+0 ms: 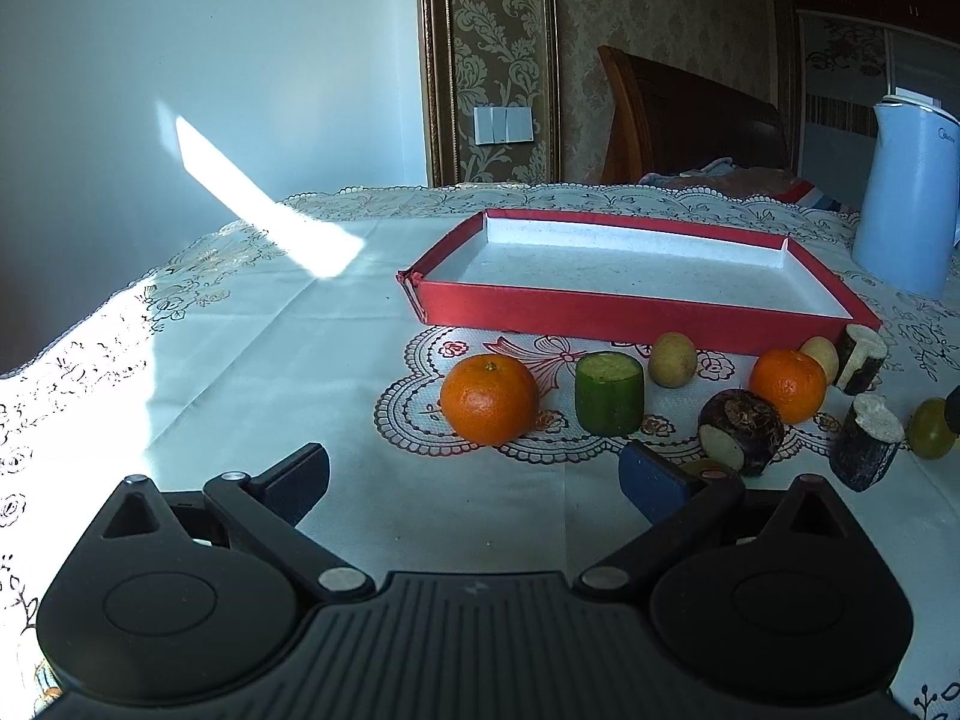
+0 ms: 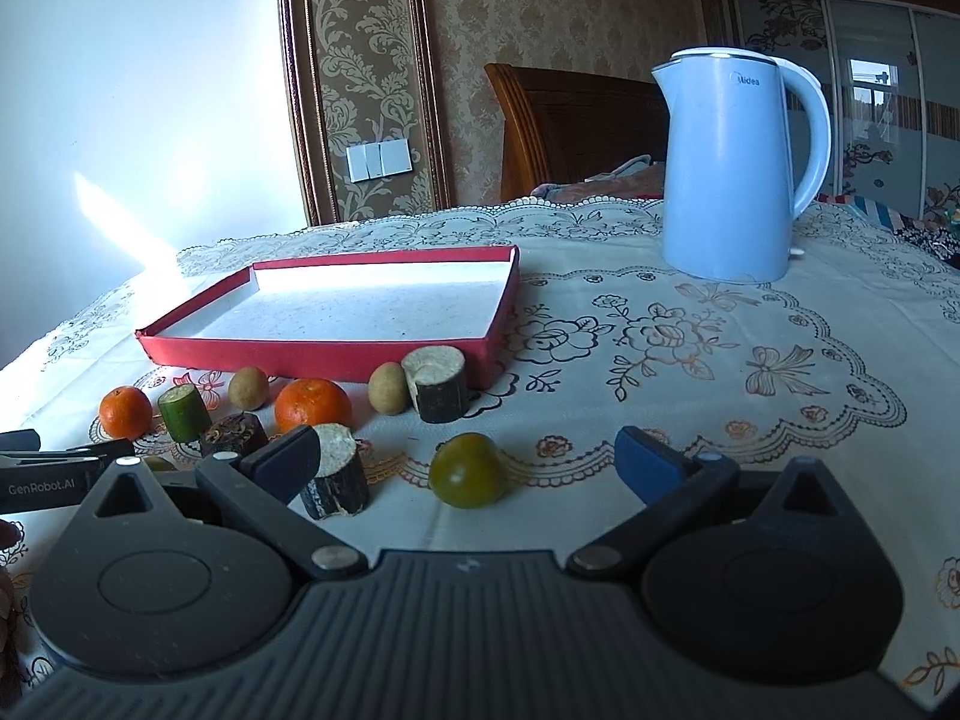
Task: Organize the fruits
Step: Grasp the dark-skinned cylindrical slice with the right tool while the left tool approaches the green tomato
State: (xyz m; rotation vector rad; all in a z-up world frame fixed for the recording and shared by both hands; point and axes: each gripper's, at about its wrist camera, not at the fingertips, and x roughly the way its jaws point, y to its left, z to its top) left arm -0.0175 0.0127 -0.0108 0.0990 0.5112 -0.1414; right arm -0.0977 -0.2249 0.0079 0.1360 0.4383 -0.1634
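A small greenish fruit (image 1: pixel 705 467) is mostly hidden behind the blue pad of the left gripper (image 1: pixel 474 483), so its kind cannot be made out. At the right edge of the left wrist view a green round fruit (image 1: pixel 930 437) is partly cut off by a dark object at the frame border. In the right wrist view the left gripper's body shows only as a black sliver at the left edge, and a fingertip there is cropped.

The red tray (image 1: pixel 600 307) lies flat on the lace tablecloth (image 1: pixel 270 360); its white floor holds nothing. All fruit lies on the cloth in front of the tray's near wall: two oranges (image 1: pixel 489 399) (image 1: pixel 787 385), a green cut cylinder (image 1: pixel 609 393) between the left orange and a tan round fruit (image 1: pixel 673 359), and dark-skinned cut pieces (image 1: pixel 741 431) toward the tray's right corner. A blue kettle (image 2: pixel 735 171) stands right of the tray, well apart.

The left gripper's jaws stand wide apart and hold nothing. The right gripper (image 2: pixel 468 459) is likewise spread wide; the green fruit (image 2: pixel 467 471) lies between its fingers, untouched, and a dark cut piece (image 2: pixel 335 480) sits just beside its black finger (image 2: pixel 288 461).
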